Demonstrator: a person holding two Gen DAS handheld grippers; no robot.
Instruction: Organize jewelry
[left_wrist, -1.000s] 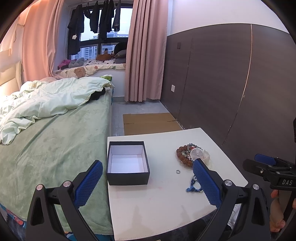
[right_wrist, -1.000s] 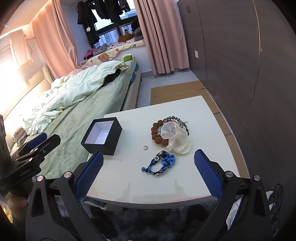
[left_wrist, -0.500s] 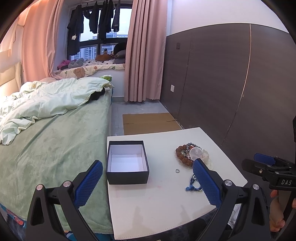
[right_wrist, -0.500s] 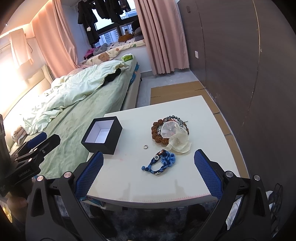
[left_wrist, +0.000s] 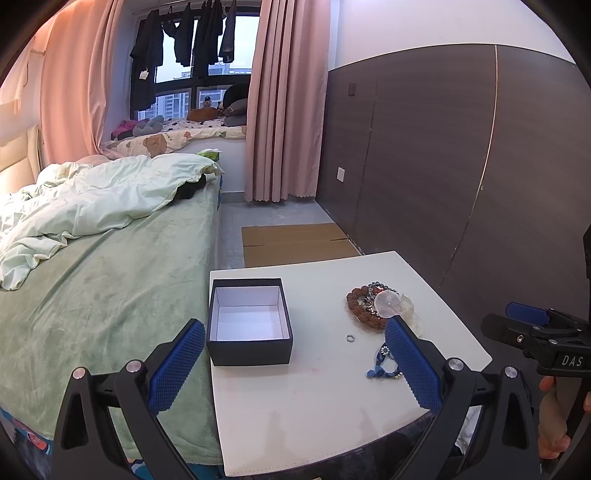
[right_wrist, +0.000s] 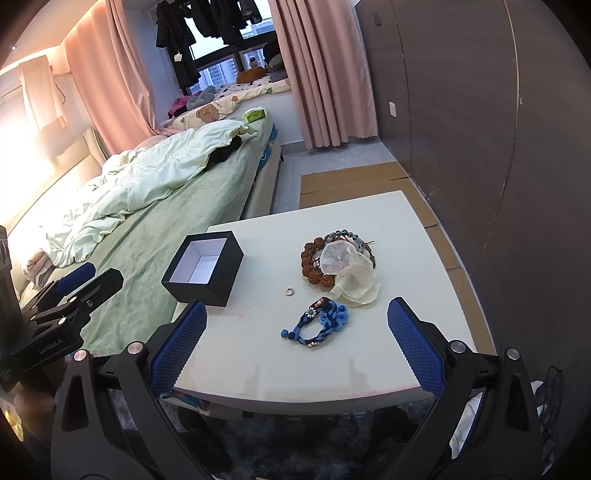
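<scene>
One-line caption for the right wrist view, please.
Open right gripper hovers before white table holding empty black box, ring, blue bracelet.

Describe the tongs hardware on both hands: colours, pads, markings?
Both tongs, left and right, have black triangulated frames with silver bolts. The fingers carry blue knurled pads. White lettering is on each body, "DAS" on the right. No sleeves or cables visible.

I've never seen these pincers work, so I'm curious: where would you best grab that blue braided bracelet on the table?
Probably at the knotted clump of the blue bracelet, coming straight down with the right hand-held gripper, now open. The bracelet lies flat as a thin loop; the clump is its bulkiest, highest part, giving the fingers something to pinch. It lies apart from the ring.
</scene>
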